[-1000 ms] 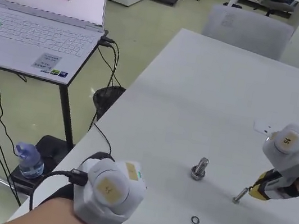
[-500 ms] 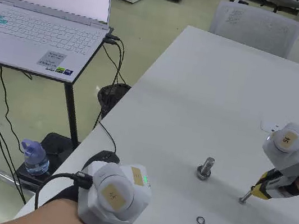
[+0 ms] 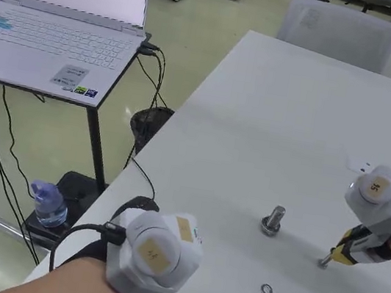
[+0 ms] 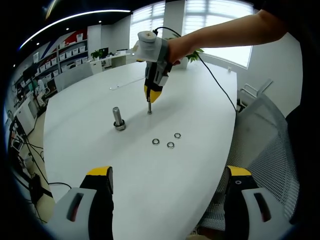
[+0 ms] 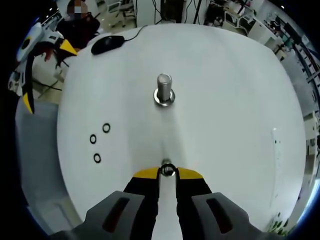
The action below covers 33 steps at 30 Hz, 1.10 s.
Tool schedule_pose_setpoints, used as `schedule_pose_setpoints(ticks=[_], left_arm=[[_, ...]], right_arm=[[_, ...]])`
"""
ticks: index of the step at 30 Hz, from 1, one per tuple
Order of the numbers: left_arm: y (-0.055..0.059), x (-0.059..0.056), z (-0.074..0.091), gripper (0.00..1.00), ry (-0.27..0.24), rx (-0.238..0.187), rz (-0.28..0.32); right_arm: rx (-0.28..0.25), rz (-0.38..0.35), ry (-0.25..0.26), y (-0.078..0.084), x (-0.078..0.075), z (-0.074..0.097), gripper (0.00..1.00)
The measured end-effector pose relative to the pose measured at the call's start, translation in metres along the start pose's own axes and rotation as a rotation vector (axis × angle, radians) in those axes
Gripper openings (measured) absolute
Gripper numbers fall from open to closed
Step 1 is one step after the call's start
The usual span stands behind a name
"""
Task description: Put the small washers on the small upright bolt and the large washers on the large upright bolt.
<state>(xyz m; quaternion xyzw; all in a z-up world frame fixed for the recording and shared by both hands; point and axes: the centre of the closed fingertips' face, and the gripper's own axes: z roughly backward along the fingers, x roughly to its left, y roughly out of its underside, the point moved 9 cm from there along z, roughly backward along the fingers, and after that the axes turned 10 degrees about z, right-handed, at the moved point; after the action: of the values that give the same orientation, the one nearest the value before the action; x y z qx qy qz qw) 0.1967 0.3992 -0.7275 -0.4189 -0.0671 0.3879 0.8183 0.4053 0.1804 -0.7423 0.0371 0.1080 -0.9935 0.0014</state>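
Right tongs (image 5: 167, 174) clamped on small bolt (image 4: 149, 107), washers (image 5: 93, 139) well apart

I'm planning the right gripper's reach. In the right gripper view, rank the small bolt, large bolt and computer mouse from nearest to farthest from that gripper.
1. small bolt: gripped at the jaw tips of the right gripper.
2. large bolt: upright, straight ahead in the middle of the table.
3. computer mouse: at the far table edge, toward the view's upper left.
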Motion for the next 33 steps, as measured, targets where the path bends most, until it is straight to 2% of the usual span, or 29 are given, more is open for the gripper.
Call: schedule_pose_setpoints(ticks=[16, 33], left_arm=[[0.008, 0.002, 0.0, 0.9, 0.004, 0.021, 0.014], [0.011, 0.004, -0.002, 0.87, 0.009, 0.037, 0.022]], right_arm=[[0.036, 0.04, -0.017, 0.003, 0.0, -0.026, 0.12], [0.044, 0.044, -0.027, 0.006, 0.002, -0.035, 0.13]])
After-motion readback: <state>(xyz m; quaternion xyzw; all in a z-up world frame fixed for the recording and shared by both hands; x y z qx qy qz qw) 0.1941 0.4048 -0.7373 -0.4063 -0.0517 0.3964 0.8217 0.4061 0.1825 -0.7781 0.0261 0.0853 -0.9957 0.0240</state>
